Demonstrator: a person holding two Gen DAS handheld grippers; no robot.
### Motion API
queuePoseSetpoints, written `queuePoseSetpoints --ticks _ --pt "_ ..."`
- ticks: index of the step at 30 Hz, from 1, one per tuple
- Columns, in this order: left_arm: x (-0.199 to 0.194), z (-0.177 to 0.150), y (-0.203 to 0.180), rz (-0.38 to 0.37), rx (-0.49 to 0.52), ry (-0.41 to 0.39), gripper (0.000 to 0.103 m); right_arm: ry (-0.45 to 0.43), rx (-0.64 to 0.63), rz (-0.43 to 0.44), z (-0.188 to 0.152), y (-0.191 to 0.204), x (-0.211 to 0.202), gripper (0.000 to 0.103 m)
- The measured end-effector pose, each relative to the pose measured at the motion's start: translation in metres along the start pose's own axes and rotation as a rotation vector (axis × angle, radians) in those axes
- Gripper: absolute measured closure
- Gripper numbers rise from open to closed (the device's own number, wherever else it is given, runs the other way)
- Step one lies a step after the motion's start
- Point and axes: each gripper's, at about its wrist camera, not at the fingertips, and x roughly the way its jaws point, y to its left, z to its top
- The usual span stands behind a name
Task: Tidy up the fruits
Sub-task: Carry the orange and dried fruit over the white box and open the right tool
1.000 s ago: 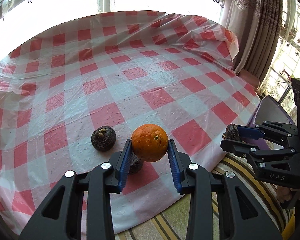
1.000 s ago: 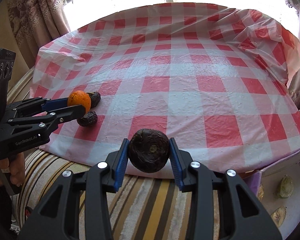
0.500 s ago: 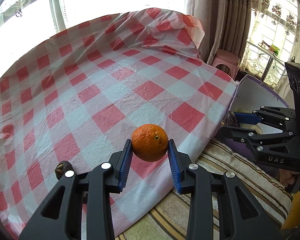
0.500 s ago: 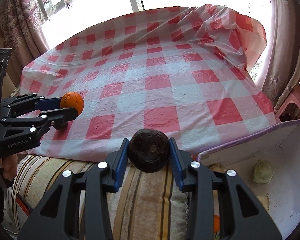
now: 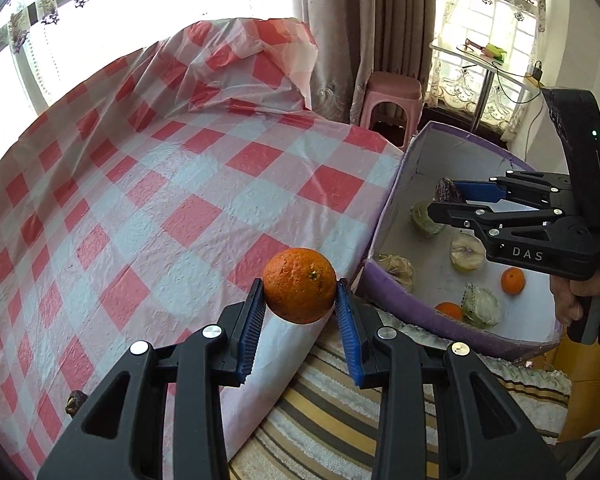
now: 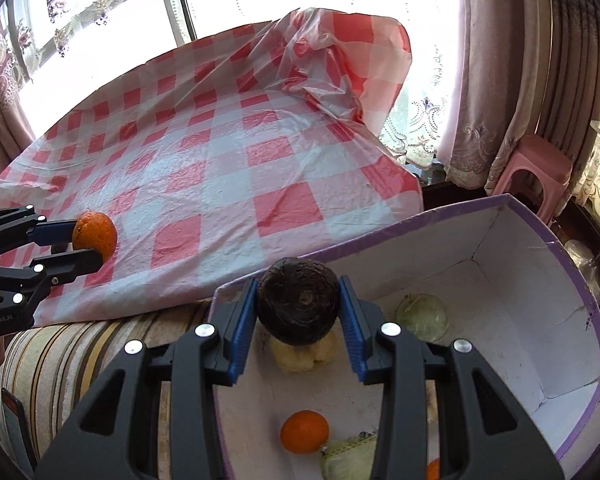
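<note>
My left gripper [image 5: 300,306] is shut on an orange [image 5: 299,285] and holds it in the air over the near edge of the checked tablecloth [image 5: 172,200]. It also shows in the right wrist view [image 6: 88,246] with the orange [image 6: 96,234]. My right gripper [image 6: 299,312] is shut on a dark brown wrinkled fruit [image 6: 299,306] and holds it above the purple-rimmed box [image 6: 540,320]. It also shows in the left wrist view [image 5: 452,200].
The box [image 5: 388,208] holds pale green wrapped fruits [image 5: 466,246] and small oranges [image 5: 512,281]. A striped cushion [image 5: 340,420] lies below. One dark fruit [image 5: 74,400] stays on the cloth at lower left. A pink stool [image 5: 392,96] stands beyond the table.
Both grippers have swung right, away from the table's middle and toward the box. The right gripper now holds the dark fruit over the box interior. Both grips are unchanged.
</note>
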Motion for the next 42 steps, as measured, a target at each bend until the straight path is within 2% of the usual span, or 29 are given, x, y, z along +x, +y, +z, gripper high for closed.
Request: queuePoseSetpoints --ticks 5,10,22,31,42 --pt "0.016 0.011 -0.030 -0.033 0.086 0.029 0.069 0.016 0.020 -0.077 -0.003 -0.021 0.003 0.063" --pt "0.031 0.020 -0.057 -0.110 0.141 0.062 0.069 0.047 0.016 -0.124 -0.009 -0.029 0.012 0.063" --pt "0.076 0.025 -0.098 -0.232 0.230 0.173 0.069 0.109 -0.006 -0.231 -0.020 -0.045 0.029 0.063" --pt "0.105 0.020 -0.113 -0.245 0.292 0.228 0.069 0.166 0.007 -0.255 -0.022 -0.051 0.040 0.063" --pt "0.124 0.013 -0.138 -0.211 0.385 0.252 0.069 0.274 -0.031 -0.253 -0.028 -0.046 0.063 0.063"
